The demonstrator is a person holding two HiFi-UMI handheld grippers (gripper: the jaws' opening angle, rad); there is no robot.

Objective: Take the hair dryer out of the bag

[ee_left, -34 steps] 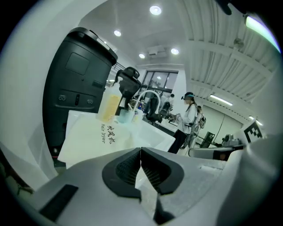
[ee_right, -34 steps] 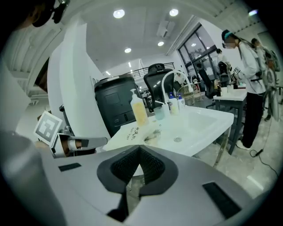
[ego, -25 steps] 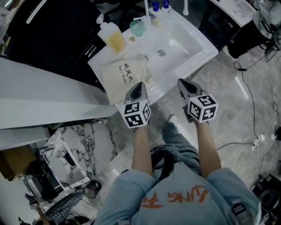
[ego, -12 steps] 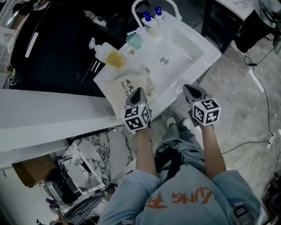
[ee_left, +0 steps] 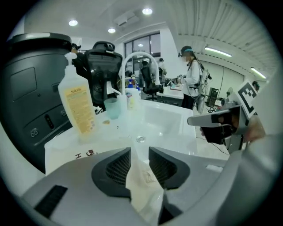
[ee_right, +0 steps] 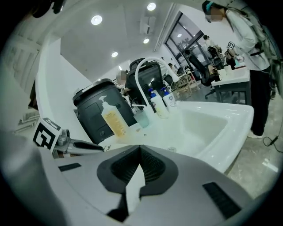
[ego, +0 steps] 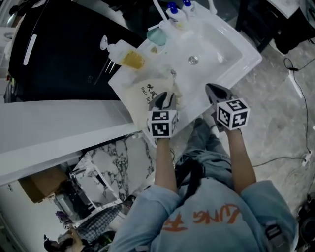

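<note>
A cream cloth bag (ego: 141,93) with dark print lies flat on the white sink's left ledge (ego: 120,81). The hair dryer itself is hidden. My left gripper (ego: 165,97) hangs over the bag's near right corner. In the left gripper view its jaws (ee_left: 139,150) are opening, with a fold of the bag's cloth (ee_left: 142,183) in the gap and neither pad pressing on it. My right gripper (ego: 212,89) is shut and empty, over the sink's front rim to the right of the bag; its tips (ee_right: 139,149) meet.
On the ledge behind the bag stand a pump bottle of yellow liquid (ego: 125,54), a teal cup (ego: 156,35) and blue-capped bottles (ego: 174,10) by the arched tap. The basin (ego: 216,44) lies right. A black unit (ego: 59,49) and a white counter (ego: 59,128) stand left. Cables cross the floor.
Both grippers have moved forward and down toward the sink. The left gripper has rolled and now sits over the bag's corner, its jaws parted.
</note>
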